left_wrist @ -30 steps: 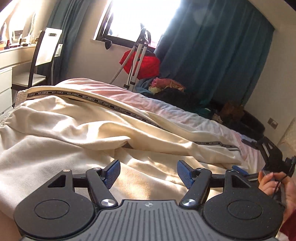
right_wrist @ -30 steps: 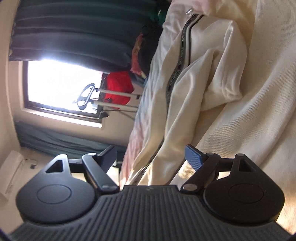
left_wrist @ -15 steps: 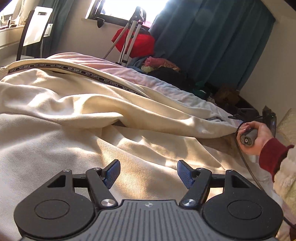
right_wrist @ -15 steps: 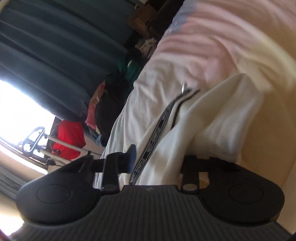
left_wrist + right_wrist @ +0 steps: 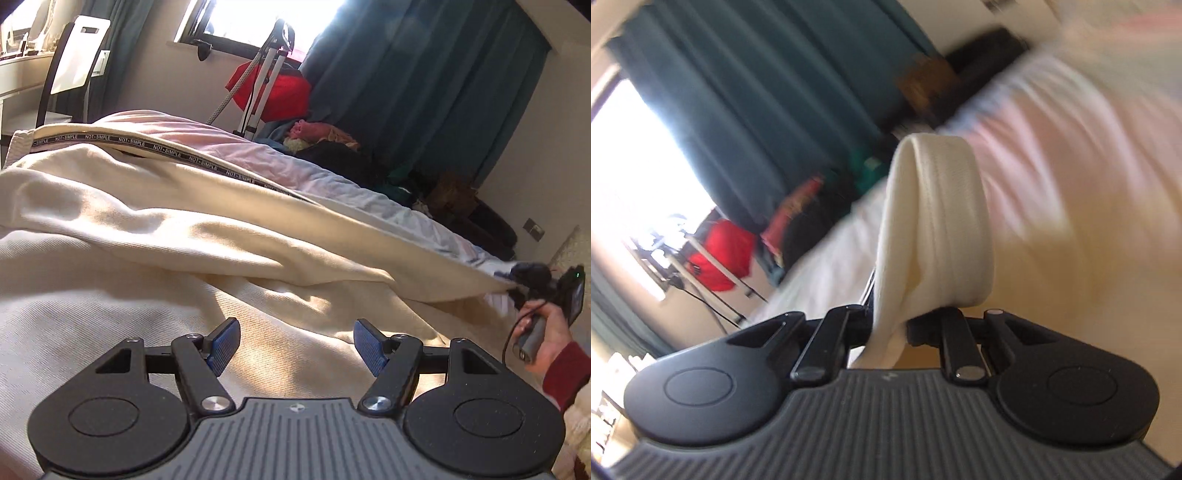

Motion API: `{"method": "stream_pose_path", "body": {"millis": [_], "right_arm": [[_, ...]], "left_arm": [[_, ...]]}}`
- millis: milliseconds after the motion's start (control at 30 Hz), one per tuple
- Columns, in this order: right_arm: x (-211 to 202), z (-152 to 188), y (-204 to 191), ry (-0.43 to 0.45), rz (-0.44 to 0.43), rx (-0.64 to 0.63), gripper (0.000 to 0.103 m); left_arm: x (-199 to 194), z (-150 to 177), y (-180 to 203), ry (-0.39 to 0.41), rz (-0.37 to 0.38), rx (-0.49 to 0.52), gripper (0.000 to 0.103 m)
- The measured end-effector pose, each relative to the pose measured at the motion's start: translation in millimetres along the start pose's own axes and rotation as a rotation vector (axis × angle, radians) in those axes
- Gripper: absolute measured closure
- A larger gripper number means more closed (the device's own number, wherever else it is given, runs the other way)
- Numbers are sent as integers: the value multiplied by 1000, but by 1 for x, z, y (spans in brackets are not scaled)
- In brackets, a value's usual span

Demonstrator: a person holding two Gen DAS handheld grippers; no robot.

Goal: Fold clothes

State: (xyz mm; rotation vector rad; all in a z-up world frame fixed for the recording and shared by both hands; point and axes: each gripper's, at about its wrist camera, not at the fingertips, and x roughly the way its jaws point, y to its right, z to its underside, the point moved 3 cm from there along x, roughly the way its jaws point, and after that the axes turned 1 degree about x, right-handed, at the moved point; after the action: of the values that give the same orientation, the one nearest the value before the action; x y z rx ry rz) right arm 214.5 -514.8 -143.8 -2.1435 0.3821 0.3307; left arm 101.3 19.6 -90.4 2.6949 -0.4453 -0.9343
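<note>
Left gripper (image 5: 295, 347): level, low over the cream garment (image 5: 184, 258), jaws wide apart, nothing between the blue pads (image 5: 223, 345). Cloth lies just beneath the fingertips; contact not determinable.

Right gripper (image 5: 888, 325): rolled to one side, jaws narrow, clamped on a ribbed cream cuff (image 5: 938, 221), which loops up in front of the lens and drops back between the fingers. In the left view the right hand (image 5: 546, 332), red sleeve (image 5: 569, 373), grips the handle at the right edge; the garment's edge is pulled taut toward it.

Garment spread over the bed (image 5: 332, 177), pink-and-white sheet beneath. Black lettered tape (image 5: 166, 149) runs along its far edge.

Beyond the bed: pile of clothes (image 5: 325, 140) on the floor, red bag (image 5: 280, 92) on a stand, teal curtain (image 5: 424, 92), bright window (image 5: 258, 18). White chair (image 5: 77, 59) far left. Right view motion-blurred.
</note>
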Motion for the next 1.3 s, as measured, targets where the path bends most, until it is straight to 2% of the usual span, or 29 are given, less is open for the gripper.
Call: {"method": "stream_pose_path", "body": {"millis": [167, 333, 367, 433, 600, 733, 933, 1000, 1133, 1233, 1300], "right_arm": [[-15, 23, 74, -91, 44, 150, 87], [-25, 16, 79, -18, 27, 231, 59], [-26, 14, 79, -3, 23, 247, 57], [-30, 11, 81, 26, 16, 279, 56], [-46, -10, 104, 152, 71, 344, 52], [-66, -19, 103, 249, 137, 246, 52], [-90, -17, 79, 183, 166, 116, 50], [-102, -14, 67, 144, 128, 142, 50], [-95, 1, 26, 43, -25, 168, 49], [-67, 22, 13, -112, -8, 191, 46], [-51, 32, 18, -158, 90, 202, 45]], "left_arm": [[-3, 1, -1, -8, -21, -15, 33], [-2, 1, 2, -5, -55, 6, 33], [-2, 1, 3, -5, -58, 5, 33], [-1, 0, 4, -6, -57, 1, 33], [1, 2, 5, -6, -72, 8, 33], [4, 2, 5, -14, -73, 7, 33], [4, 3, 7, -9, -76, 27, 33], [1, 2, 8, -7, -71, 24, 33], [-4, 2, 10, 5, -66, 26, 33], [-8, 3, 10, 9, -60, 20, 33], [-10, 3, 11, 9, -54, 17, 33]]}}
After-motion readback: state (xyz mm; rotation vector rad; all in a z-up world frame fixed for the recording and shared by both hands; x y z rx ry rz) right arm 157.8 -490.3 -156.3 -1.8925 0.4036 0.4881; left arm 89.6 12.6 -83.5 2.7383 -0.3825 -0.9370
